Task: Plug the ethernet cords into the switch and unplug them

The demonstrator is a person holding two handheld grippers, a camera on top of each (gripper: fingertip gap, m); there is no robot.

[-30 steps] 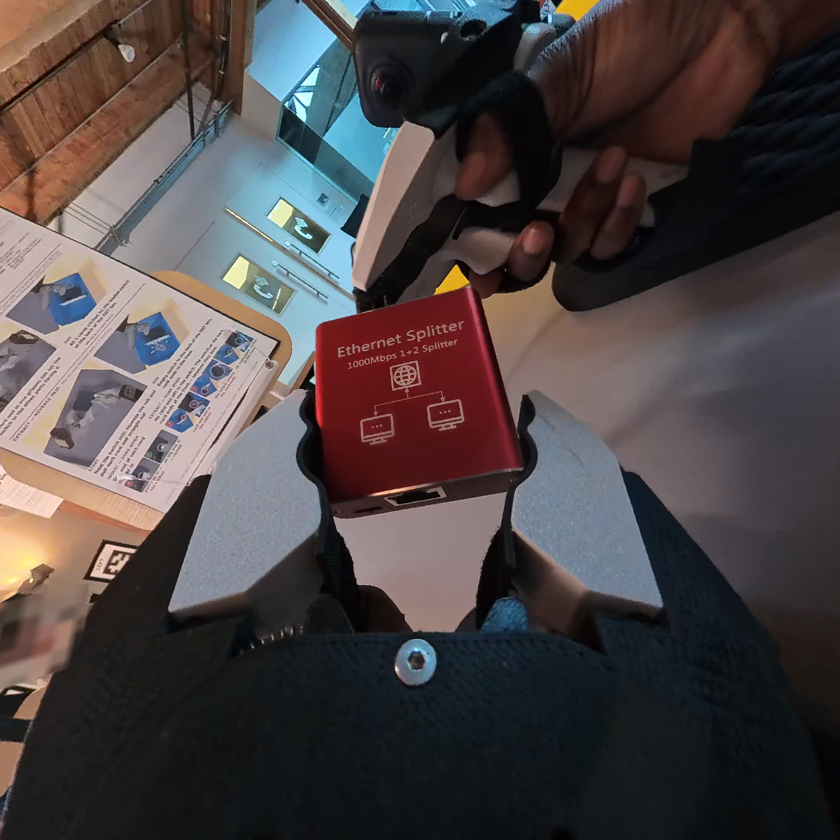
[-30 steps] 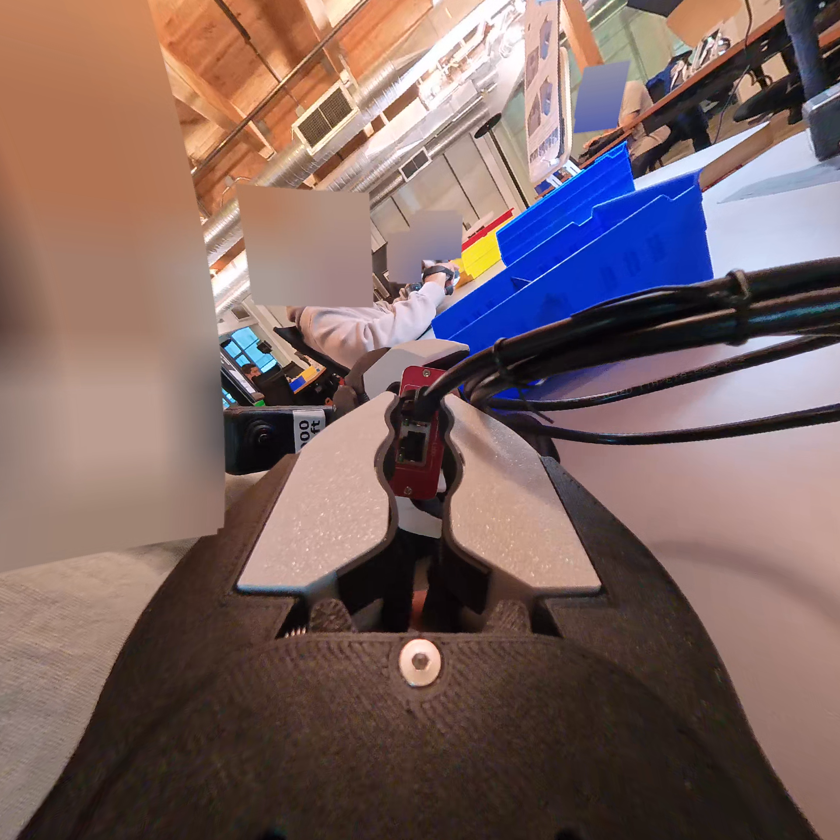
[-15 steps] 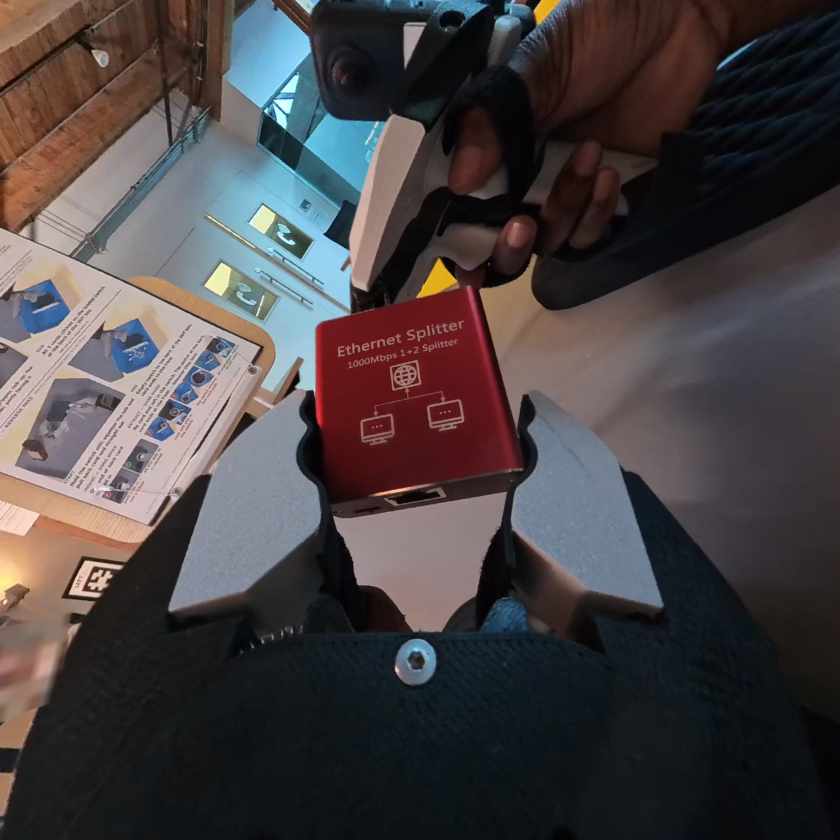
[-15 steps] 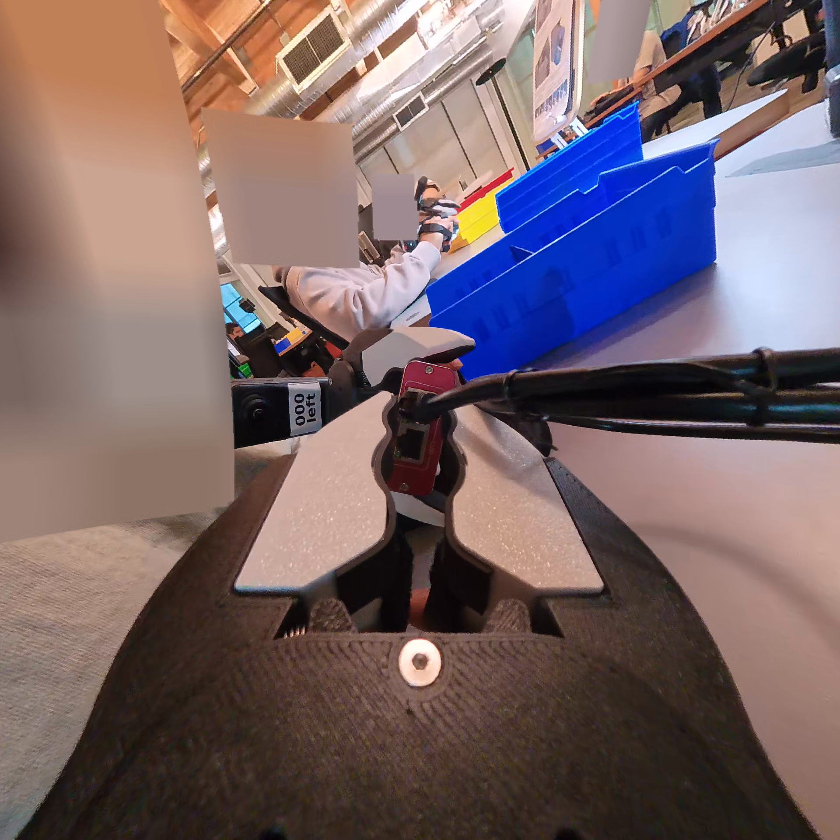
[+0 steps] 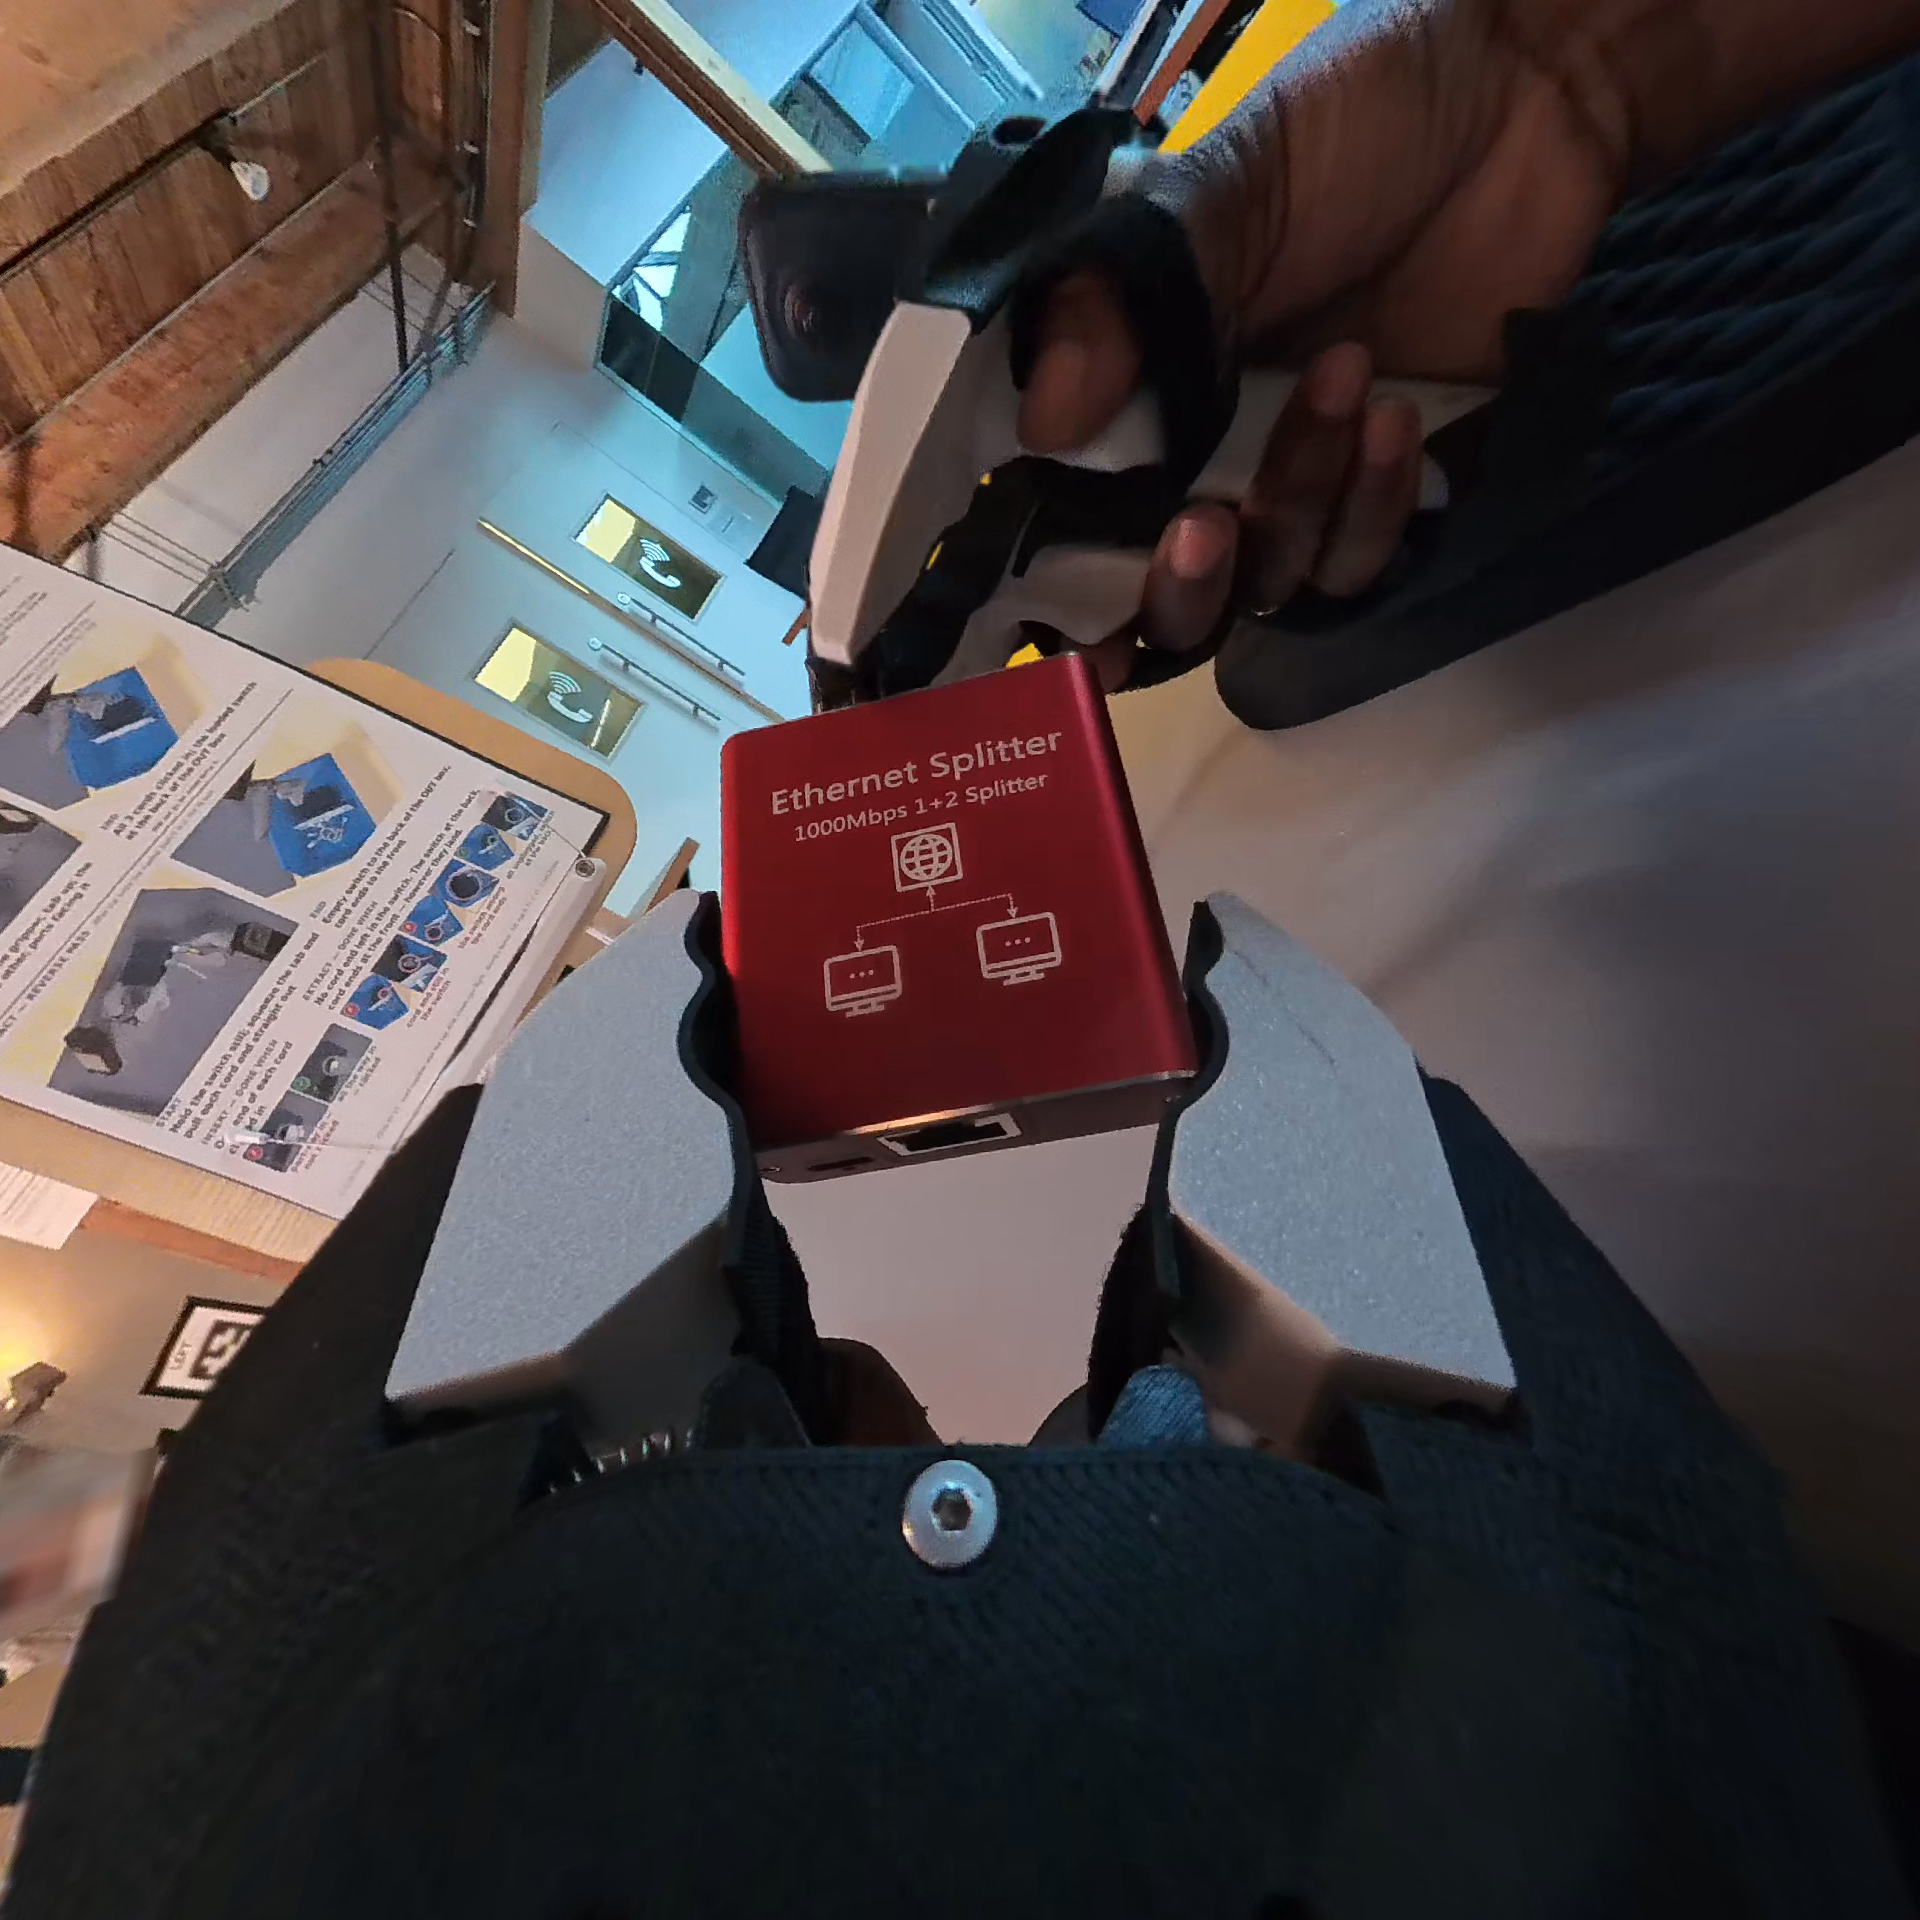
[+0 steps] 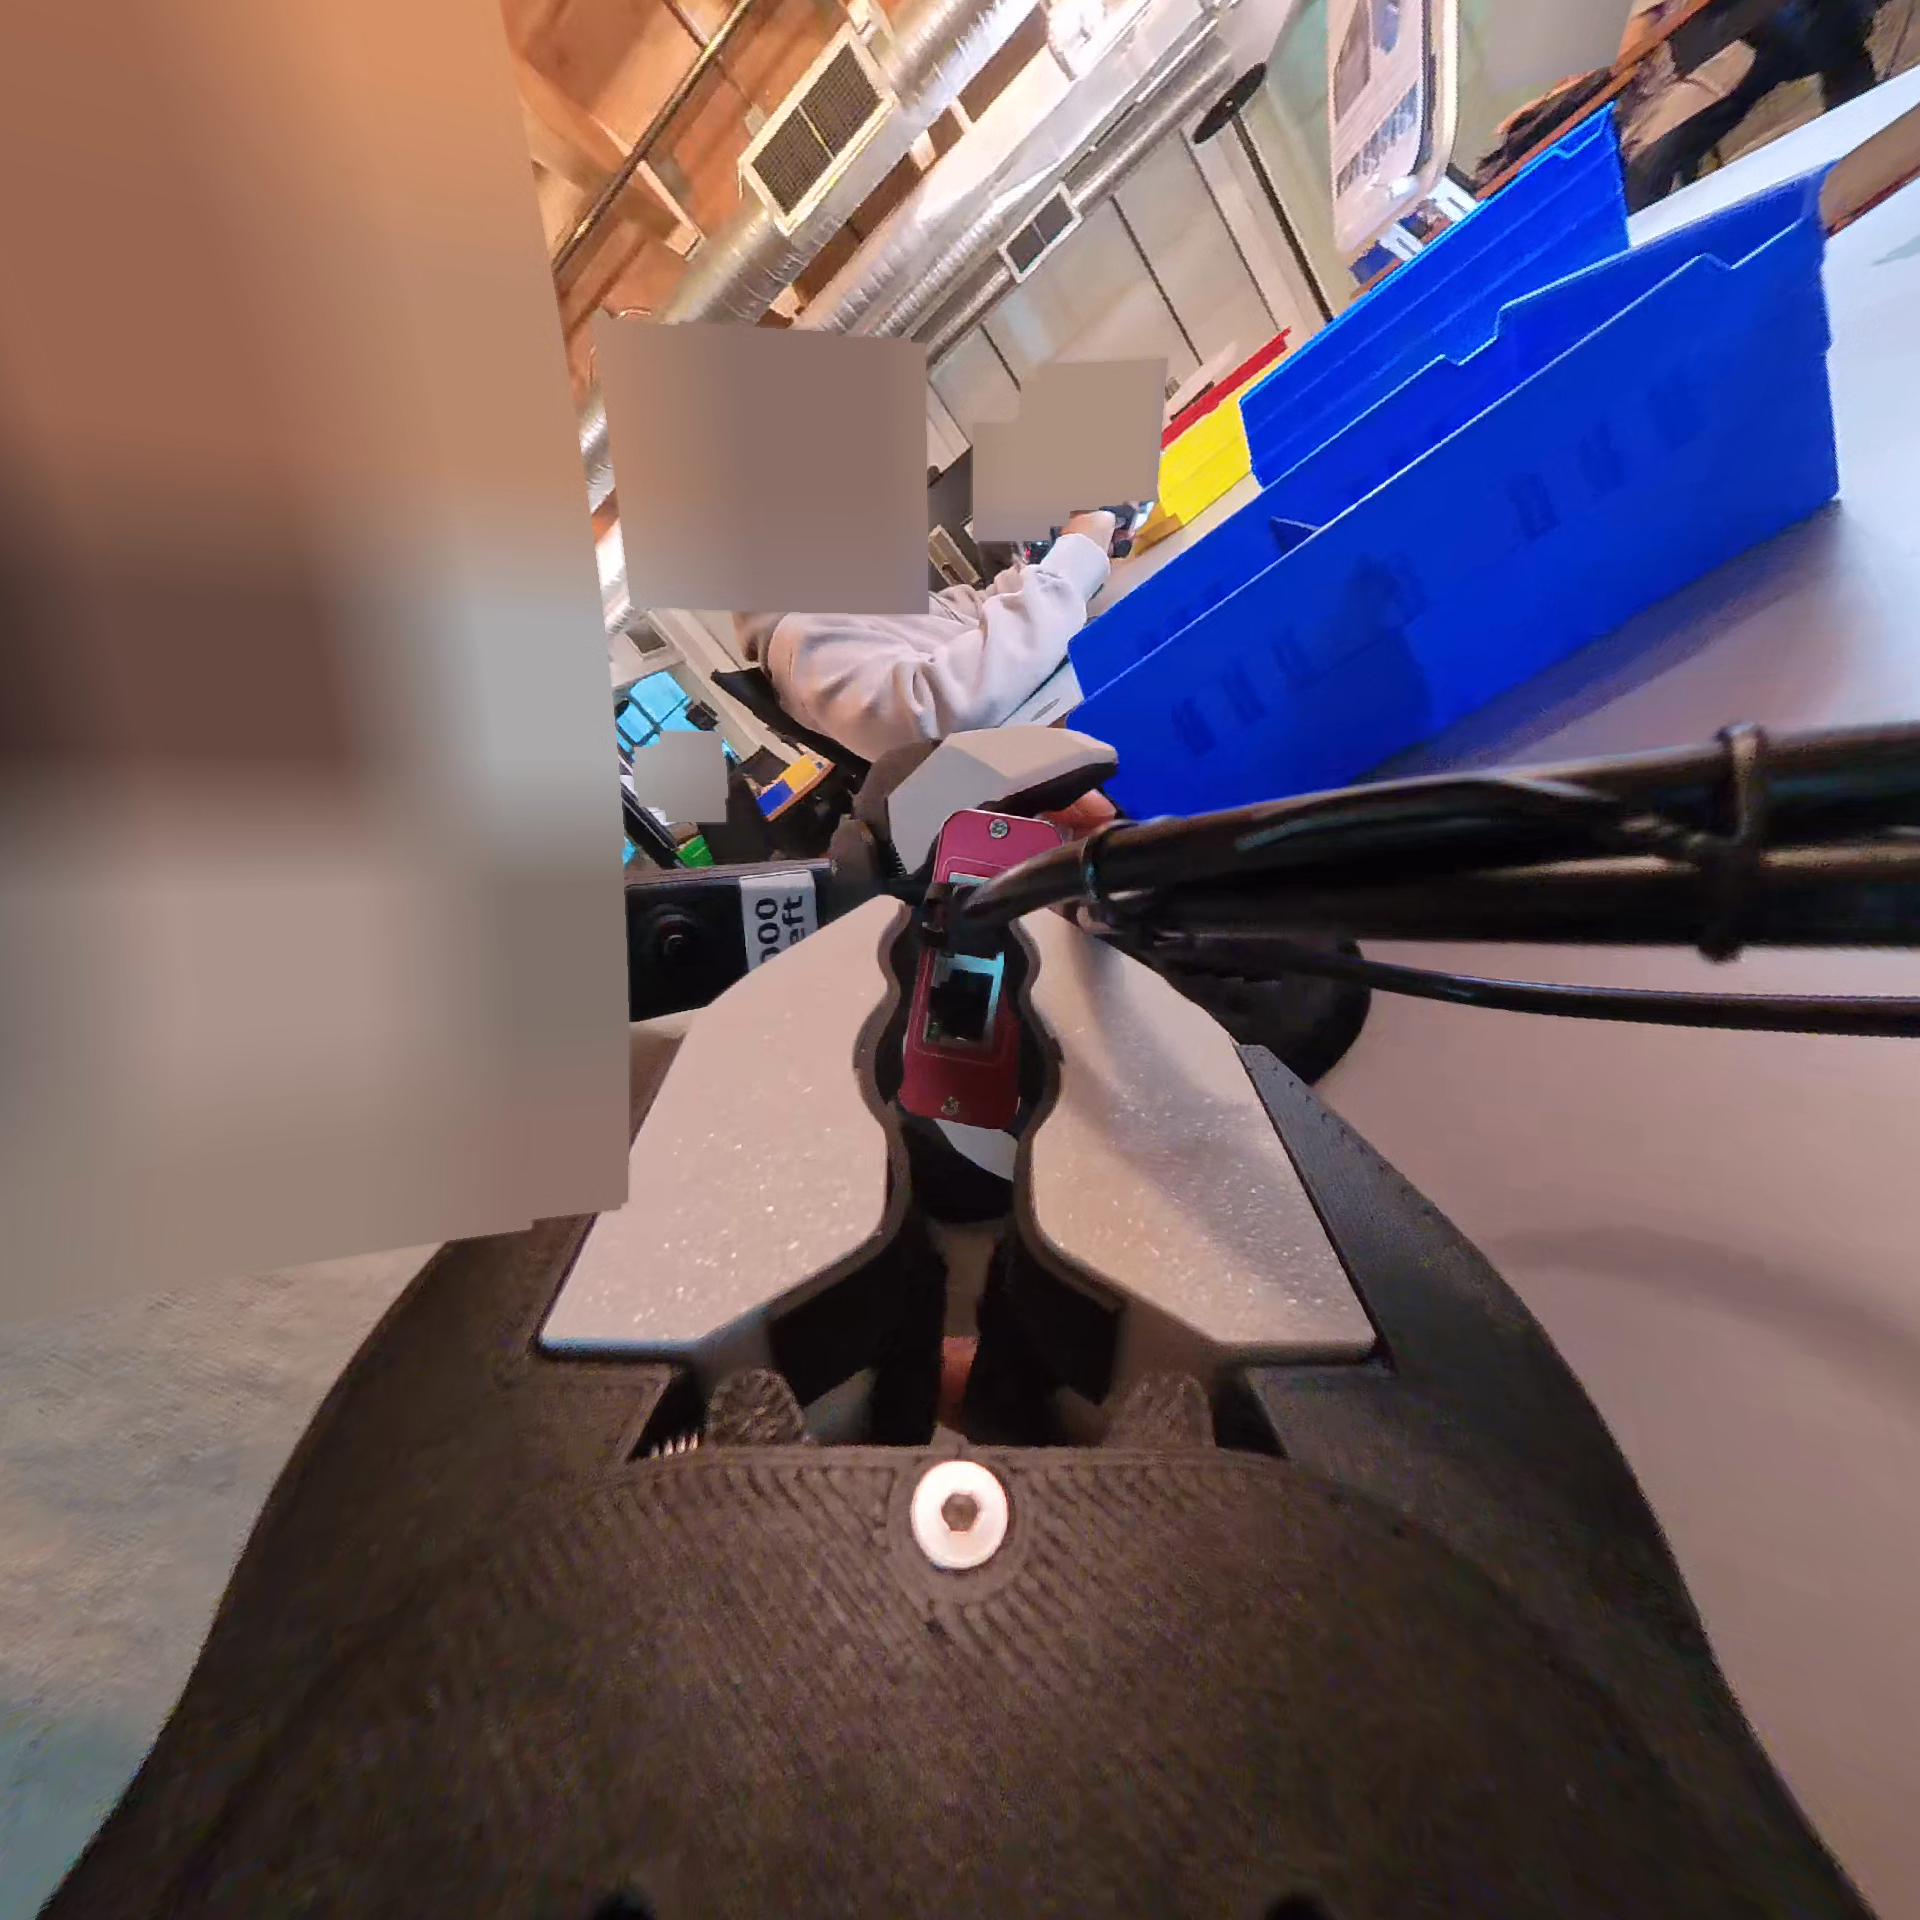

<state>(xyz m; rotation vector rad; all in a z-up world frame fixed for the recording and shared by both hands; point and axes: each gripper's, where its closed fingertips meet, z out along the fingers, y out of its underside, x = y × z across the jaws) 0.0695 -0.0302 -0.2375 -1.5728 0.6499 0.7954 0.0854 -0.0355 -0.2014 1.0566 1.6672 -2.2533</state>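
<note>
Gripping the red switch (image 5: 951,925) by its sides in my left gripper (image 5: 945,1039) | right gripper (image 6: 961,1023) at 12 o'clock, fingers nearly together, whether clamping anything I cannot tell | black cord (image 6: 1403,862) plugged into upper port, lower port empty.

We list: red switch (image 6: 961,997) beyond our right gripper (image 6: 956,1023), black ethernet cords (image 6: 1455,862) plugged in, blue bins (image 6: 1507,540) on table (image 6: 1662,1143).

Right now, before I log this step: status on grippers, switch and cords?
Left gripper shut on red switch. Right gripper at its port end, jaws narrow, grip unclear. One black cord plugged in, lower port empty. Nothing blocking.
</note>
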